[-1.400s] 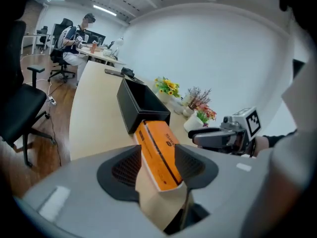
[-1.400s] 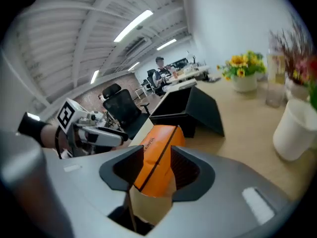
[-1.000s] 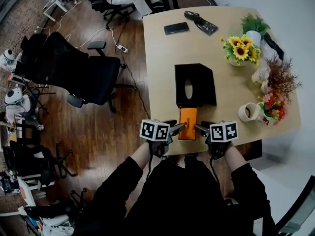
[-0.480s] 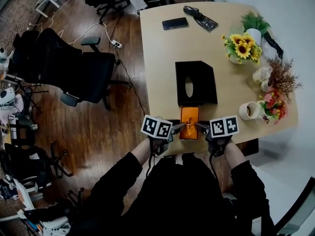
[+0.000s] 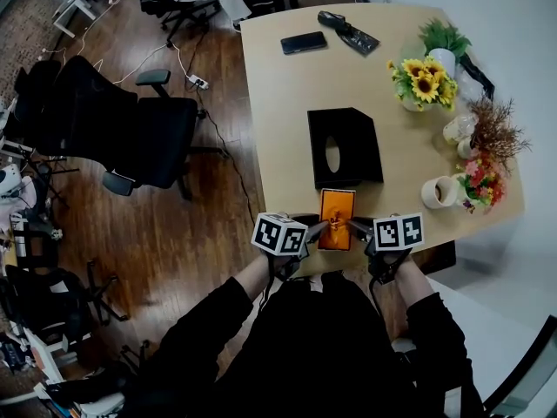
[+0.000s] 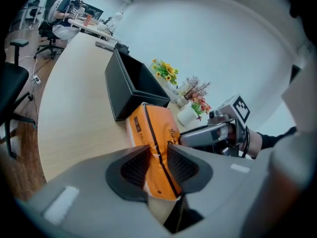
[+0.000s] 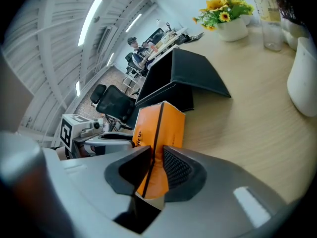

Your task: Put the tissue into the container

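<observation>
the left gripper (image 5: 317,228) and right gripper (image 5: 355,226) have just been closing their jaws and now both pinch the orange tissue pack (image 5: 336,216), so it looks ready to lift toward the black container (image 5: 357,142) at twelve o'clock.

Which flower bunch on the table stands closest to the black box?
The yellow sunflower bunch in the white pot; the green plant, dried brown sprigs and pink flowers sit farther away.
</observation>
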`<action>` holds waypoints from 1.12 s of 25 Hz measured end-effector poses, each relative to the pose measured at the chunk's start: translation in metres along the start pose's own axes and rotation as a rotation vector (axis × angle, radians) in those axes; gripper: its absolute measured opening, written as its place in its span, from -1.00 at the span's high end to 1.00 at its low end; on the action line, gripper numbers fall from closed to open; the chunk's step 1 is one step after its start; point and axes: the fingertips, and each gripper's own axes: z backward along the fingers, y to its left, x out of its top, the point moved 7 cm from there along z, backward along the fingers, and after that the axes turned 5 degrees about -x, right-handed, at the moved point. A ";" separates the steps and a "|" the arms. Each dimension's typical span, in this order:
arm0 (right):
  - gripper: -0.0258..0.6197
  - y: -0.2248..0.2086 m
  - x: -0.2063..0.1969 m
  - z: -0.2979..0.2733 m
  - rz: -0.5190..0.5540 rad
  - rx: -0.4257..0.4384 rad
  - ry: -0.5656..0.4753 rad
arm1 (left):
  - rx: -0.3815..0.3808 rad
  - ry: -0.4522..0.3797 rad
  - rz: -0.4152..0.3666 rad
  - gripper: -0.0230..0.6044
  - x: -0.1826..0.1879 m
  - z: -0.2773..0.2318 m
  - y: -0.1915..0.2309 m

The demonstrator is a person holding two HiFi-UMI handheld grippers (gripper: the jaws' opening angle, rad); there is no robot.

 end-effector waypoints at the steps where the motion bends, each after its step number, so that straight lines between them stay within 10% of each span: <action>1: 0.68 0.001 -0.001 0.001 0.005 -0.002 -0.002 | 0.000 0.002 -0.005 0.63 0.000 0.001 -0.001; 28: 0.71 0.117 0.006 0.103 0.256 -0.122 -0.279 | -0.066 -0.174 -0.273 0.68 0.031 0.102 -0.098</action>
